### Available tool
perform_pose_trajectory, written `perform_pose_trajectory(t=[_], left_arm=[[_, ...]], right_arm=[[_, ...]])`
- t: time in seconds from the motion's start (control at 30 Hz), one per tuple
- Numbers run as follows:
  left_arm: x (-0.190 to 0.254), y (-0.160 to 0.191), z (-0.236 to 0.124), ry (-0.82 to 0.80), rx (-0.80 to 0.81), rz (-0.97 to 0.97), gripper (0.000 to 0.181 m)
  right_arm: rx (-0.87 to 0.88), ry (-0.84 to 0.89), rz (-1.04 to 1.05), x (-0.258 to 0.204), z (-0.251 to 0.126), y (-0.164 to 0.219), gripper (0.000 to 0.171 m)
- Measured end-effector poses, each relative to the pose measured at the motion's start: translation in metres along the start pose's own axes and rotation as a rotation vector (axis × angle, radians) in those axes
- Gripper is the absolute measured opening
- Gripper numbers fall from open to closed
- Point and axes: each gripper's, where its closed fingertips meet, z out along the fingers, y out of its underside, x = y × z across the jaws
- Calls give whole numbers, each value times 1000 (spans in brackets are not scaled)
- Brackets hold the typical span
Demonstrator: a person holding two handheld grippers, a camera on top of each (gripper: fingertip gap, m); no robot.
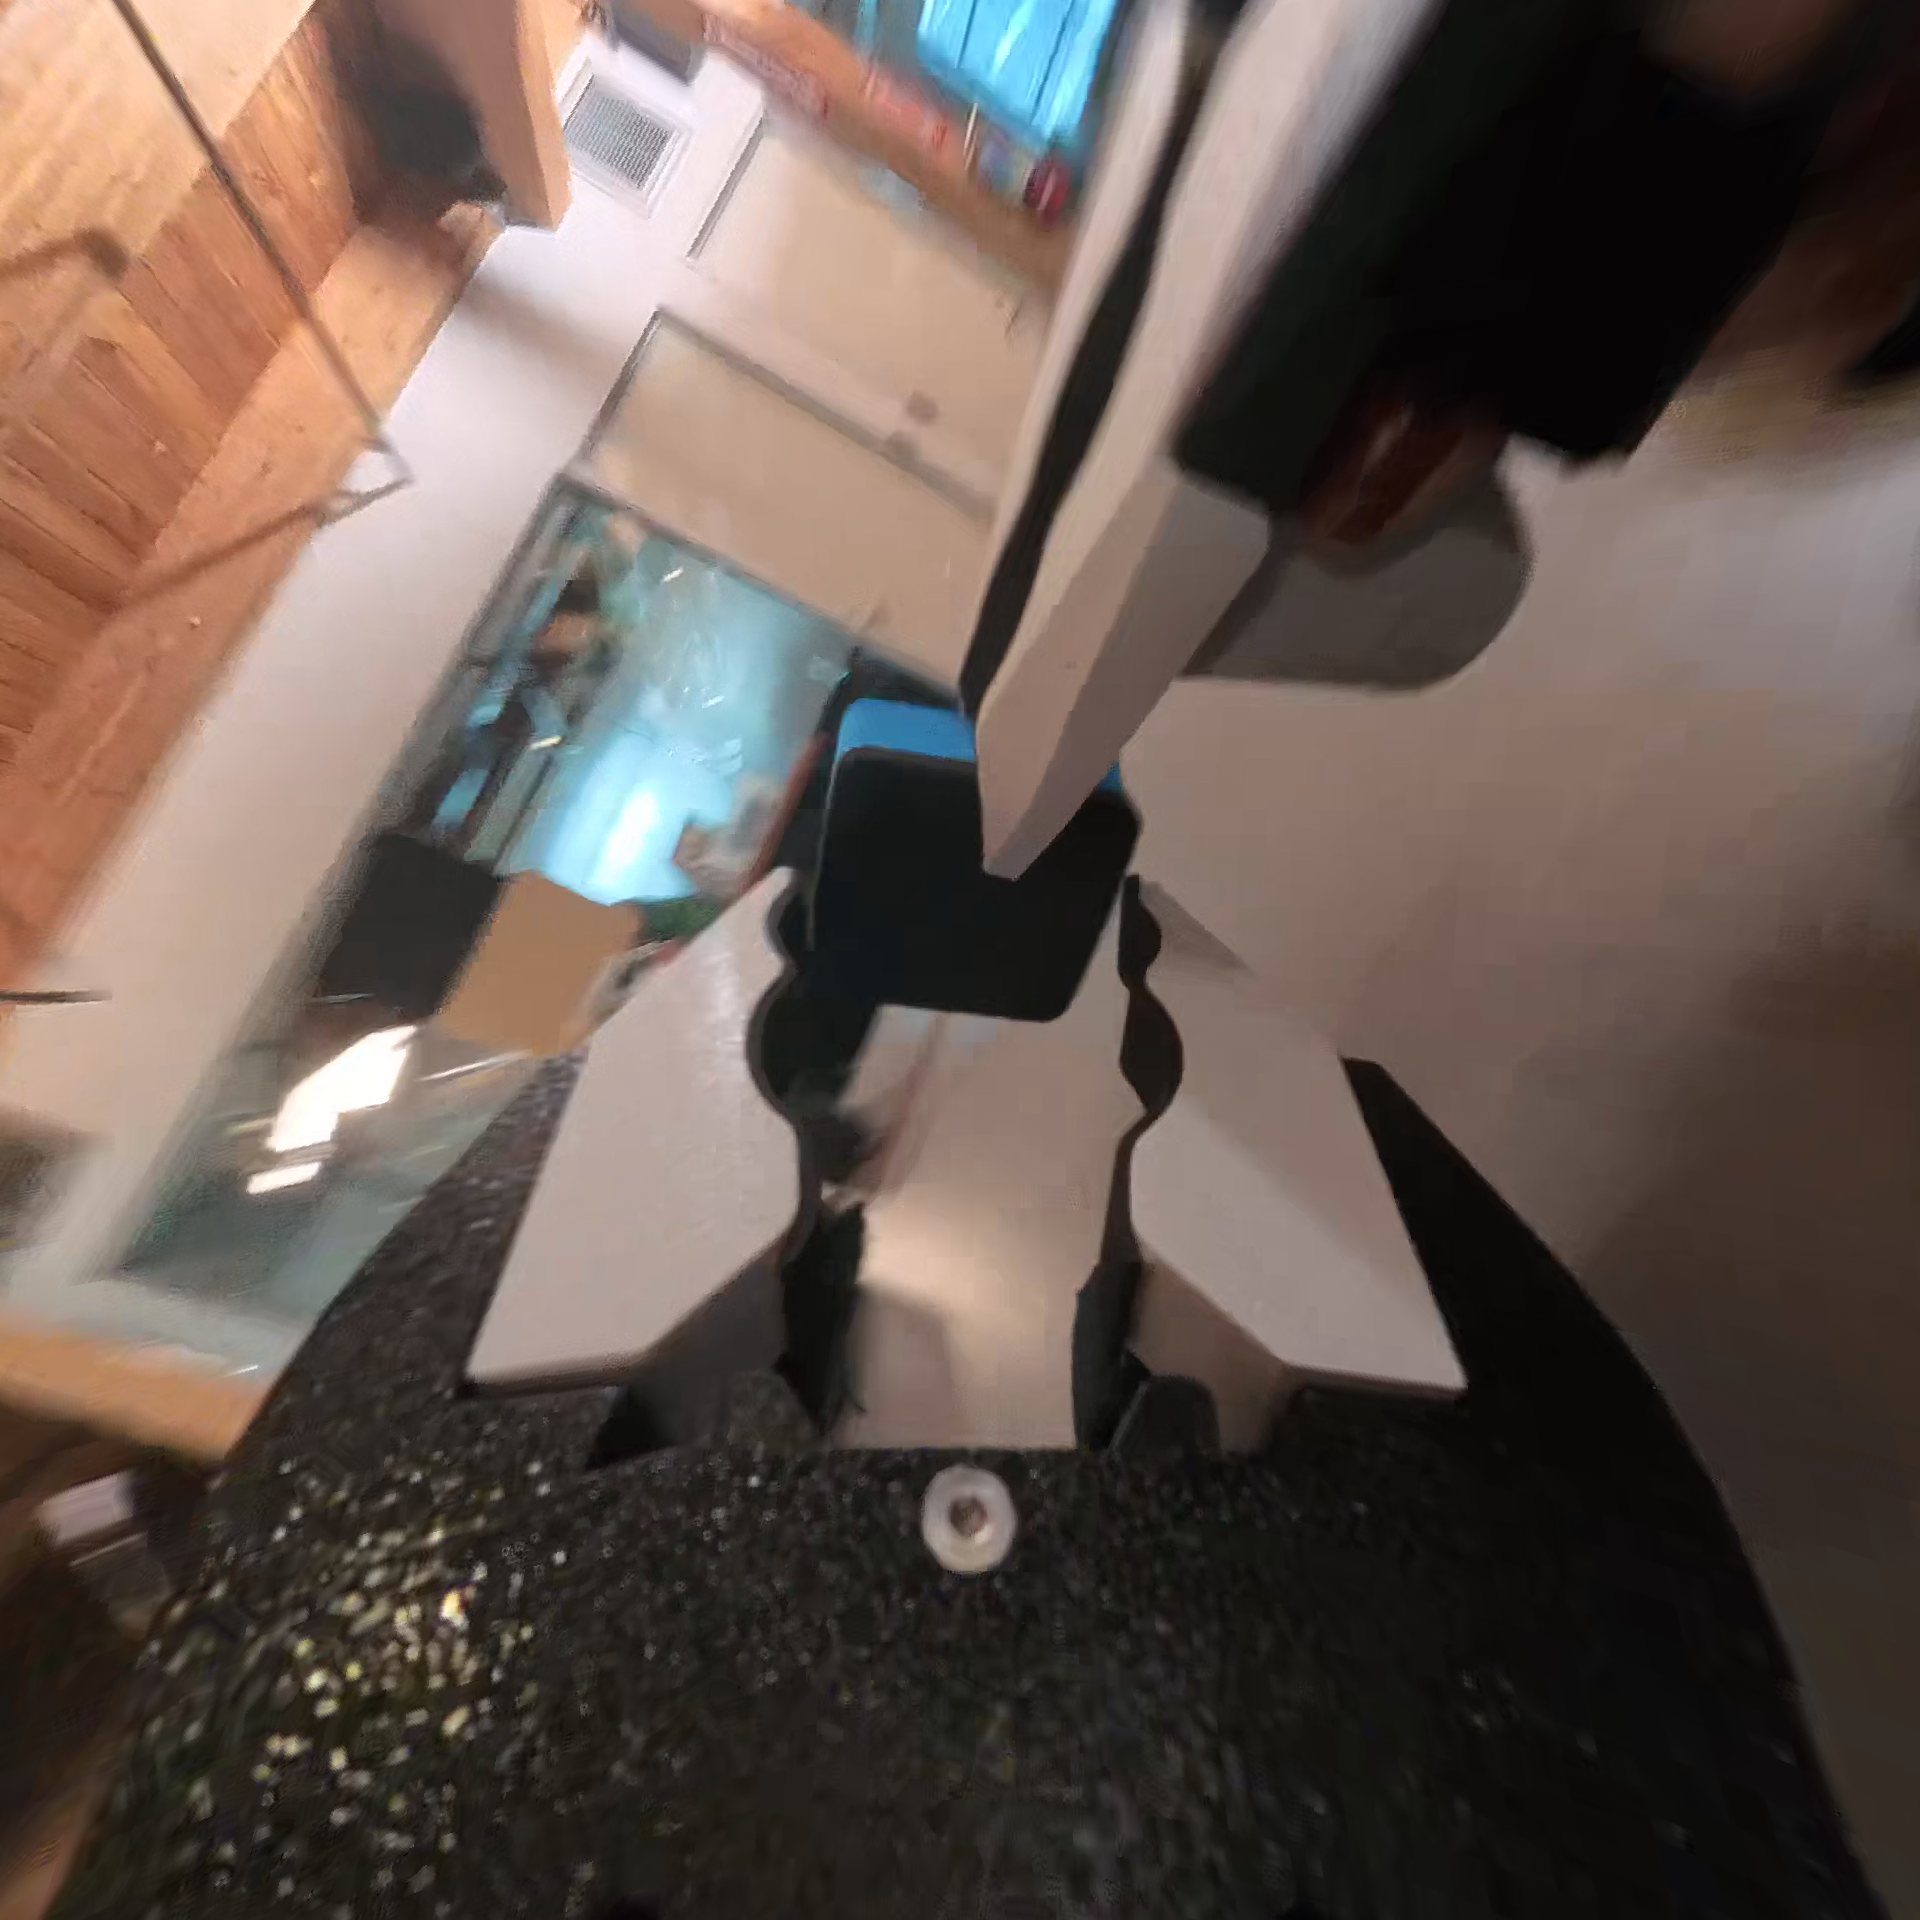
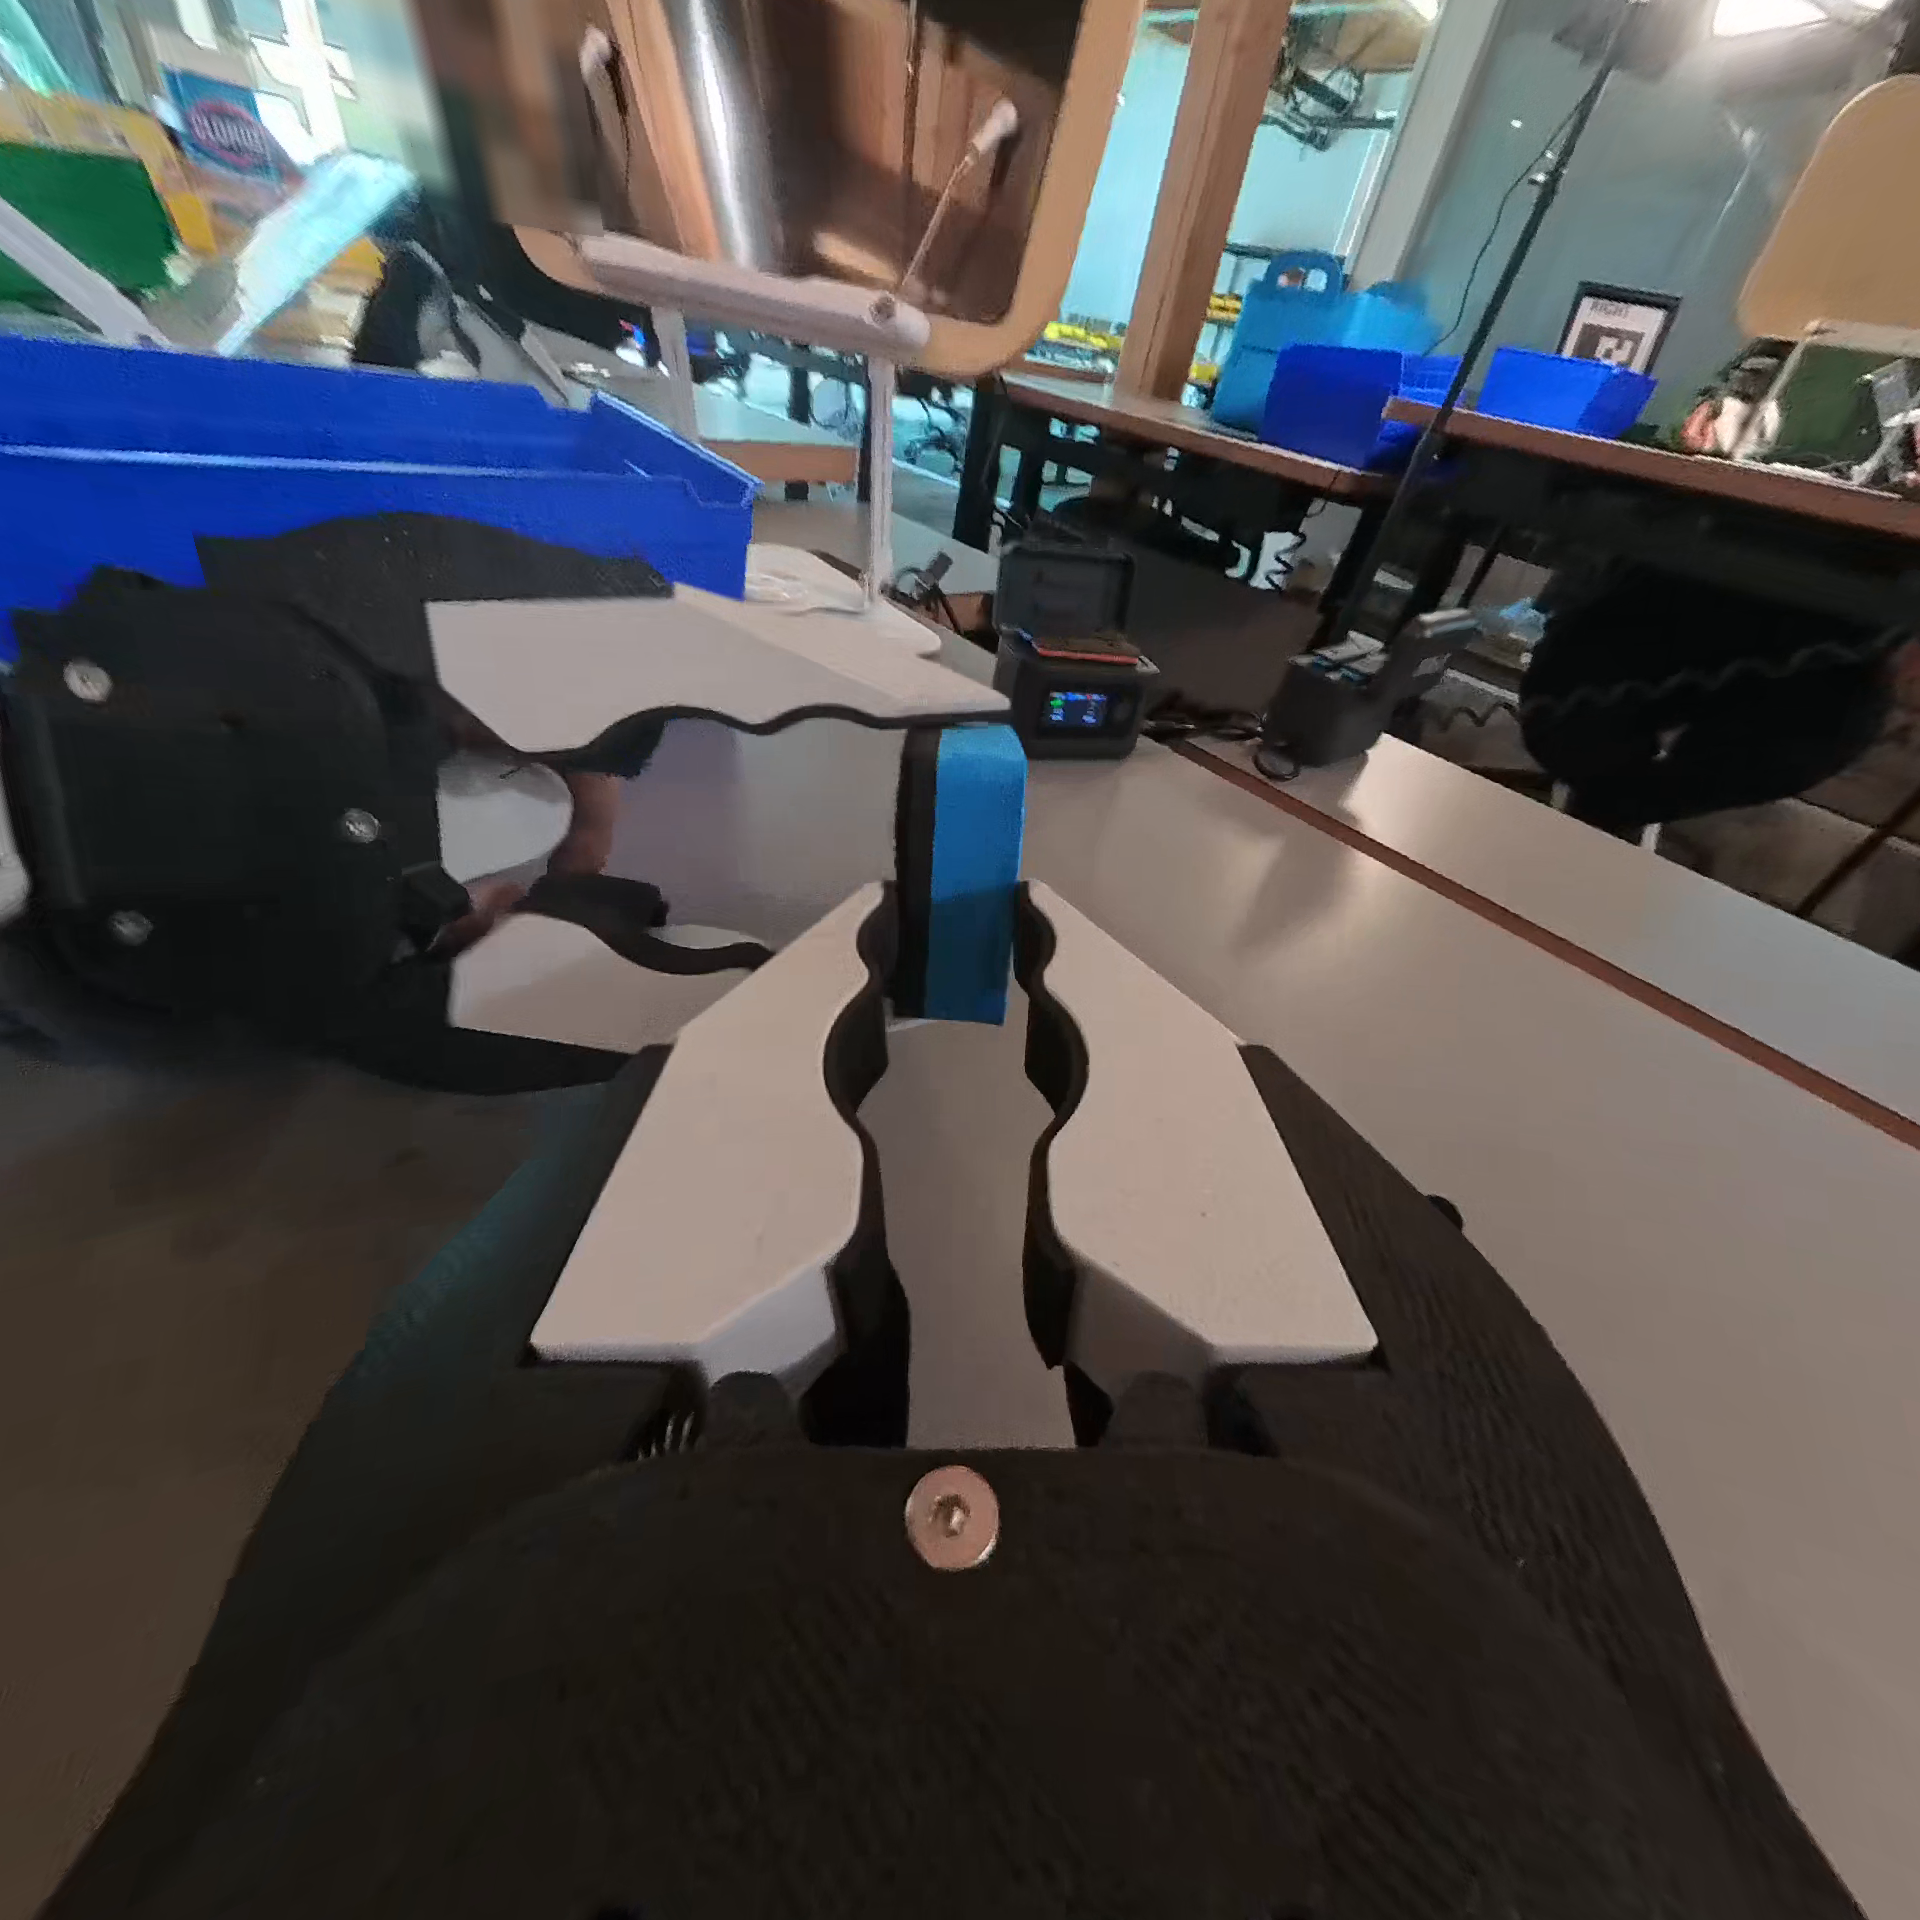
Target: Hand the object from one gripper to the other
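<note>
Right wrist view | right gripper (image 2: 954, 951) clamps blue-and-black block (image 2: 971, 883), long axis 12–6 | left gripper (image 2: 894, 831) at 9 o'clock, jaws wide, straddling block, top finger touching.

Place: a shared workshop or lab, as I see it past my tongs.
Worktop (image 2: 1455, 1091): long and pale.
Storage: blue bins (image 2: 1340, 416) on the far tables (image 2: 1195, 431).
Gear: charger with a lit screen (image 2: 1075, 707), light stand (image 2: 1496, 312).
Structure: wooden posts (image 2: 1205, 187).
</note>
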Motion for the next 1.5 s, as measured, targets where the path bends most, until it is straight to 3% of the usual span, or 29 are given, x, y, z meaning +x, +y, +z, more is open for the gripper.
perform_pose_trajectory(t=[0.07, 0.13, 0.17, 0.23, 0.3, 0.43, 0.57, 0.6, 0.67, 0.73, 0.77, 0.83, 0.93, 1.03, 1.2, 1.27, 1.3, 1.37, 1.47, 1.5], left_arm=[[9, -23, -7, 151, 142, -272, 110], [10, -38, -13, 295, 229, -545, 128], [10, -42, -16, 353, 271, -654, 126], [18, -44, -23, 500, 317, -793, 111], [19, -50, -32, 635, 386, -904, 84], [1, -56, -47, 753, 546, -1101, 41], [0, -58, -53, 884, 577, -1194, 33], [-1, -57, -53, 886, 582, -1202, 24], [-6, -54, -51, 802, 598, -1158, 21], [-13, -45, -44, 602, 571, -1013, 19], [-18, -37, -40, 480, 538, -920, 19], [-29, -24, -34, 246, 449, -676, 19], [-38, -13, -30, -33, 299, -276, 19], [-25, -17, -26, -114, 206, 65, 20], [-6, -30, -23, -150, 172, 391, 20], [-3, -33, -24, -149, 177, 429, 19], [-3, -33, -24, -147, 174, 423, 20], [1, -33, -24, -91, 205, 301, 23], [17, -50, -33, 174, 373, -100, 77], [15, -52, -35, 243, 389, -243, 88]], right_arm=[[-21, -3, 19, 6, -3, 3, 19], [20, -45, 62, 6, -11, -5, 19], [52, -81, 81, 4, -17, -12, 19], [115, -169, 100, -5, -28, -25, 19], [121, -264, 96, -15, -35, -27, 19], [153, -367, 65, -29, -44, -30, 19], [157, -406, 50, -36, -46, -31, 19], [163, -417, 56, -37, -47, -32, 19], [172, -403, 90, -34, -44, -32, 20], [172, -327, 146, -21, -39, -31, 26], [168, -299, 205, -13, -37, -30, 42], [162, -334, 376, -7, -36, -31, 56], [135, -424, 637, -4, -36, -29, 59], [92, -491, 845, -6, -32, -24, 59], [52, -490, 1061, 0, -26, -11, 47], [36, -533, 1107, -4, -27, -10, 41], [37, -549, 1114, -5, -28, -11, 30], [28, -542, 1071, -6, -28, -10, 27], [41, -497, 930, -4, -30, -13, 25], [52, -490, 873, -5, -31, -16, 25]])
